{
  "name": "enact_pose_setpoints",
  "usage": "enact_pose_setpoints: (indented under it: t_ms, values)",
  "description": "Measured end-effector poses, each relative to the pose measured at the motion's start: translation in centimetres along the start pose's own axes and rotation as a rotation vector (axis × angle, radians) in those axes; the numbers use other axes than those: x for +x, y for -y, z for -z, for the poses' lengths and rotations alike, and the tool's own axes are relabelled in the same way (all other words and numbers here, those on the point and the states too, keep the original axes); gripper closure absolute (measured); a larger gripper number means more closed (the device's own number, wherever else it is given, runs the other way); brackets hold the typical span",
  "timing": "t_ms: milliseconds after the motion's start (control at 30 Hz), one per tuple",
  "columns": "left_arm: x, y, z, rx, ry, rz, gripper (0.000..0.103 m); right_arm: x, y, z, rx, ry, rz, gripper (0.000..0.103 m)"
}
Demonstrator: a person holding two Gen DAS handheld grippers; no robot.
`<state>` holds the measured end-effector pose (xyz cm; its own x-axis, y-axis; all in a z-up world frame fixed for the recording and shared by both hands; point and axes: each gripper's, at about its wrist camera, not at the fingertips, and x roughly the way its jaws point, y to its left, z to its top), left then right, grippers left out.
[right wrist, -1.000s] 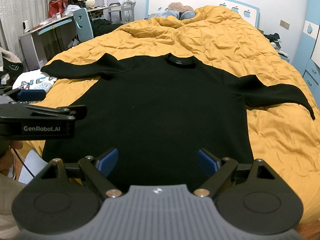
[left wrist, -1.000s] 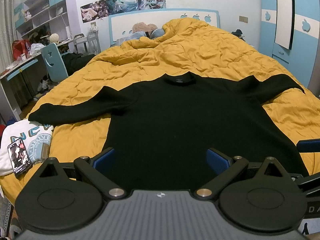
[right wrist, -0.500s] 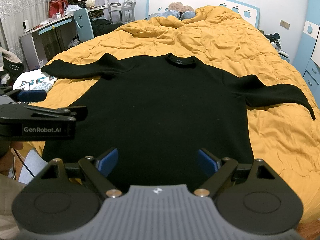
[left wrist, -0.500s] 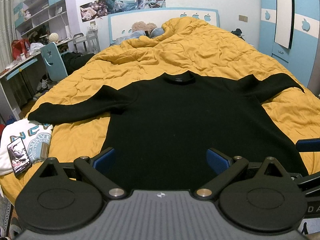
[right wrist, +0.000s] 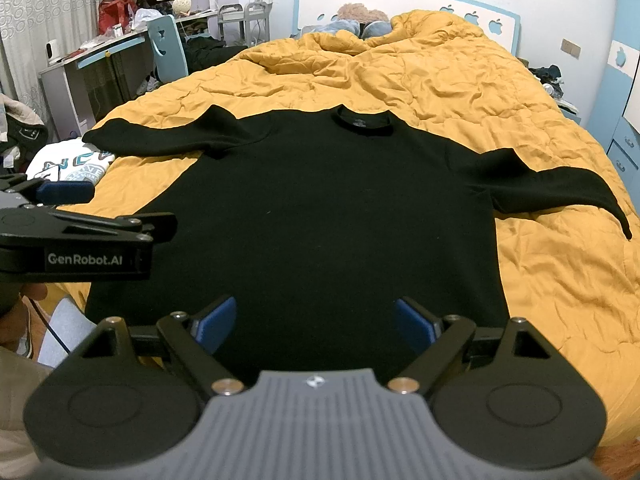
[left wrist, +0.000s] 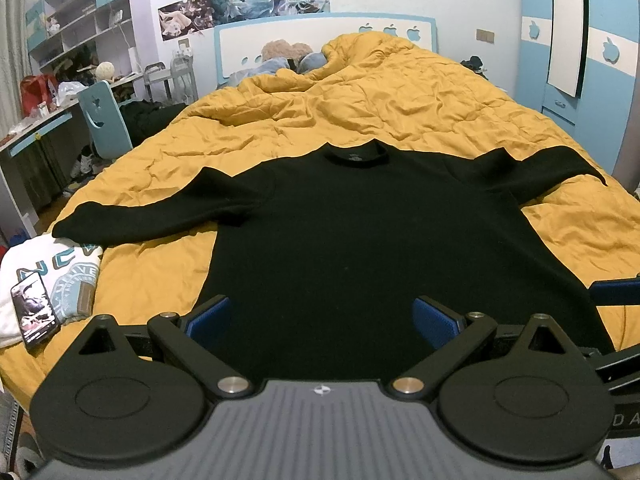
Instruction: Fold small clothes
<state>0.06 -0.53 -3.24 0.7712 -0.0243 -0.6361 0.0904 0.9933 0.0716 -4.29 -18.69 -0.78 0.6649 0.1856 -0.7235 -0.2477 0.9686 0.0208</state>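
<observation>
A black long-sleeved top [left wrist: 360,232] [right wrist: 328,208] lies flat and face up on the yellow quilt [left wrist: 400,108] [right wrist: 560,272], collar away from me, both sleeves spread out sideways. My left gripper [left wrist: 322,318] hovers open over the hem, left of centre, with nothing between its blue pads. My right gripper [right wrist: 314,320] is open too, above the hem further right. In the right wrist view the left gripper's body [right wrist: 80,240] shows at the left edge; in the left wrist view a blue pad of the right gripper [left wrist: 616,292] shows at the right edge.
A folded white printed garment [left wrist: 60,276] [right wrist: 76,164] with a phone [left wrist: 34,310] on it lies at the bed's left corner. A desk and blue chair [left wrist: 104,120] stand left of the bed, a blue wardrobe [left wrist: 580,60] to the right. Pillows and a plush toy [left wrist: 288,54] sit at the headboard.
</observation>
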Motion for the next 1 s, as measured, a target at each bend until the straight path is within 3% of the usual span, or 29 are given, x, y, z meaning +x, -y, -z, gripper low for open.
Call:
enact_pose_setpoints:
  t_ms: [500, 700, 1000]
  values:
    - [2.0, -0.5, -1.7, -0.044, -0.08, 0.054, 0.0, 1.2, 2.6, 0.0, 0.08, -0.025, 0.039, 0.02]
    - [3.6, -2.3, -3.4, -0.089, -0.059, 0.066, 0.0, 2.5, 5.5, -1.2, 0.154, -0.006, 0.105, 0.02]
    - [7.3, -9.5, -7.0, -0.242, 0.012, -0.043, 0.0, 5.6, 10.3, -4.9, 0.252, 0.119, 0.246, 0.02]
